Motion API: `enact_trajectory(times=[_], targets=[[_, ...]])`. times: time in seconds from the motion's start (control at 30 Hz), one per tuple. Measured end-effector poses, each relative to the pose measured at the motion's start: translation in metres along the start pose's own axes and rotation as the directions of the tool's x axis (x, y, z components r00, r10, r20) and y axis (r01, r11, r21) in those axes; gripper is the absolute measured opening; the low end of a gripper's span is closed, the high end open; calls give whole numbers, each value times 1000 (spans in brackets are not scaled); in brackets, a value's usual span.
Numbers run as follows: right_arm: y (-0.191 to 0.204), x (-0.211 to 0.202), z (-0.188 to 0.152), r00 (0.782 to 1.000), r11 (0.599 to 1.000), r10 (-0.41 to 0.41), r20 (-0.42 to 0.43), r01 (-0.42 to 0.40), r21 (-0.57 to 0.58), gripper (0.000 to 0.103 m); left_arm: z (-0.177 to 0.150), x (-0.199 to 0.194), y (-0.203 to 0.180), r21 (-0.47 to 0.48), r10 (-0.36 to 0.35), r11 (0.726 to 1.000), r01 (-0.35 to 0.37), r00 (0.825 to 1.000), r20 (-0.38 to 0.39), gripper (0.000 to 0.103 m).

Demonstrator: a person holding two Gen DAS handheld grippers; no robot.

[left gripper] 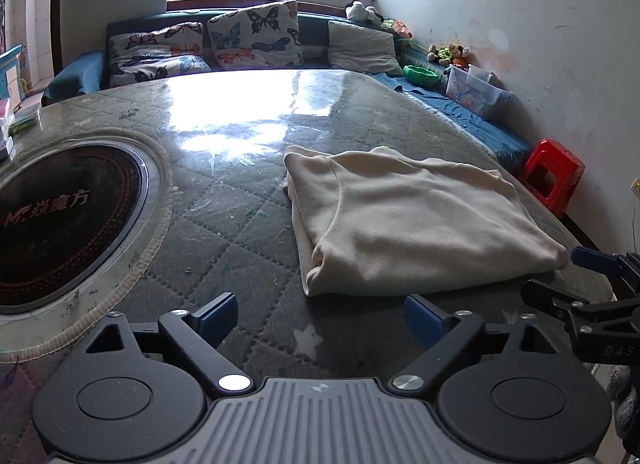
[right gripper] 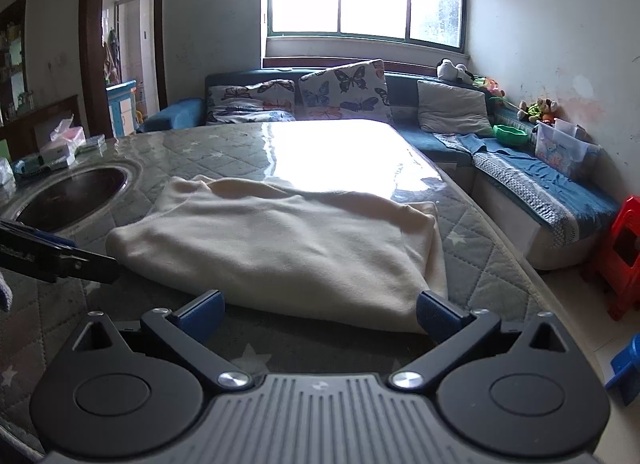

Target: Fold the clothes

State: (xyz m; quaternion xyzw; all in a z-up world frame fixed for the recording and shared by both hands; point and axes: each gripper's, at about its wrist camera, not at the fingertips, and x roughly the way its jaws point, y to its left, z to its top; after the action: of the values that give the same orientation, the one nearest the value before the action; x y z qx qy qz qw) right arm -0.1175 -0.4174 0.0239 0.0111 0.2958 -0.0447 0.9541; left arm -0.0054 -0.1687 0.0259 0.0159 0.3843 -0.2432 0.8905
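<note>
A cream garment (left gripper: 408,220) lies folded into a thick rectangle on the quilted table (left gripper: 224,224). It also shows in the right wrist view (right gripper: 272,244). My left gripper (left gripper: 320,316) is open and empty, just short of the garment's near left corner. My right gripper (right gripper: 320,312) is open and empty, its fingers just short of the garment's near edge. The right gripper also shows at the right edge of the left wrist view (left gripper: 576,276), beside the garment's near right corner. The left gripper shows at the left edge of the right wrist view (right gripper: 60,252).
A round black cooktop (left gripper: 60,220) is set into the table on the left. Boxes and packets (right gripper: 60,148) sit at the table's far left. A sofa with butterfly cushions (left gripper: 252,36) runs behind and right. A red stool (left gripper: 552,172) stands on the floor at right.
</note>
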Motion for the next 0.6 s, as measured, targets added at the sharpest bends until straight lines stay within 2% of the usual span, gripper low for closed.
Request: enact_trajectory(times=[0.13,0.6], targets=[[3,-1,-3,1000,1000,-20,-13,20,-1,103,-4,-5,-1,7,8,1000,-8,1000,11,103],[10,-4,-8,997,997,-77,-22,77,-7,103,-12,-9,0,-12,23,1000,-23,1000,-15,103]])
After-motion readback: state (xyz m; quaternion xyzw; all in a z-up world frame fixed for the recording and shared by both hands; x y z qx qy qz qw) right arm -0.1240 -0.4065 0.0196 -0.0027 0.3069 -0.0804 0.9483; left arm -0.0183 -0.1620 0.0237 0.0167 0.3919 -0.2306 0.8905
